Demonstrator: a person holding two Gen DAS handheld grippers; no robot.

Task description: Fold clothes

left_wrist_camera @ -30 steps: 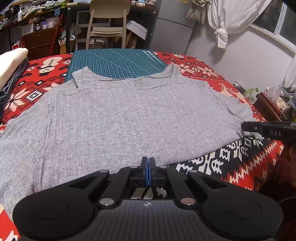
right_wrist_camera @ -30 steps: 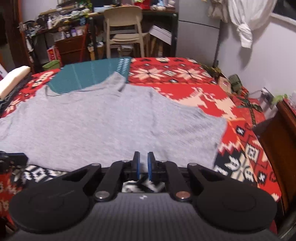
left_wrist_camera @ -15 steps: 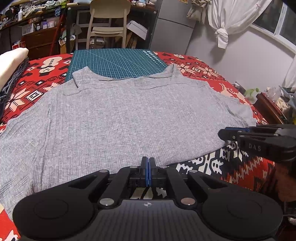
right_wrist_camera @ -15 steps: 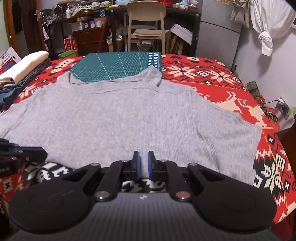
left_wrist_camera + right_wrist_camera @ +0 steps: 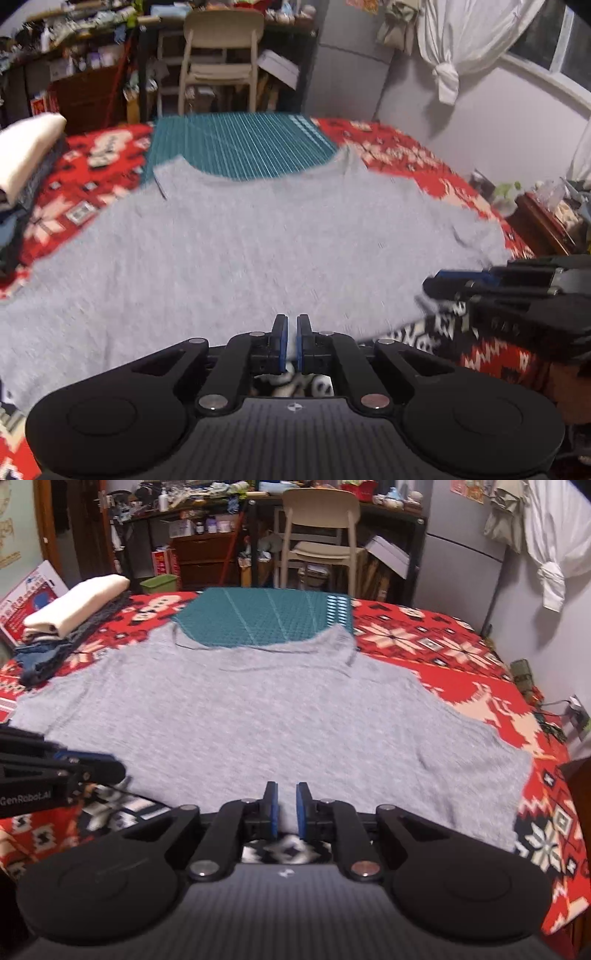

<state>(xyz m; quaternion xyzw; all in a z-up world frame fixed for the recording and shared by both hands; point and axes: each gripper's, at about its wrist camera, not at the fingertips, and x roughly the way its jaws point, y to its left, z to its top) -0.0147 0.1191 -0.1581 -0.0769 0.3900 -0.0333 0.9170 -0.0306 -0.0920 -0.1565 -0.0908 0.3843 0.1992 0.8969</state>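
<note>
Since the earlier frame the left tongs point(image 5: 291, 341) are seen parted slightly, empty; the right tongs point(image 5: 286, 810) are narrowly open, empty. The grey ribbed knit top point(image 5: 258, 251) lies flat on the red patterned bed point(image 5: 443, 653). Soft, light, limp cloth is judged; the near hem corners are advised as hold.

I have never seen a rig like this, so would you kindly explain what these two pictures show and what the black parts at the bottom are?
There is no robot here. A person holds a two-fingered tool in each hand, and a wide-angle camera on each tool looks along its fingers. The black shape at the bottom of one picture is the left gripper; in the other it is the right gripper. On a red patterned blanket a grey shirt lies spread flat, its neck over a green cutting mat. Folded clothes are stacked at the left. Both sets of jaws stand slightly apart near the shirt's hem, and neither visibly holds anything.
</note>
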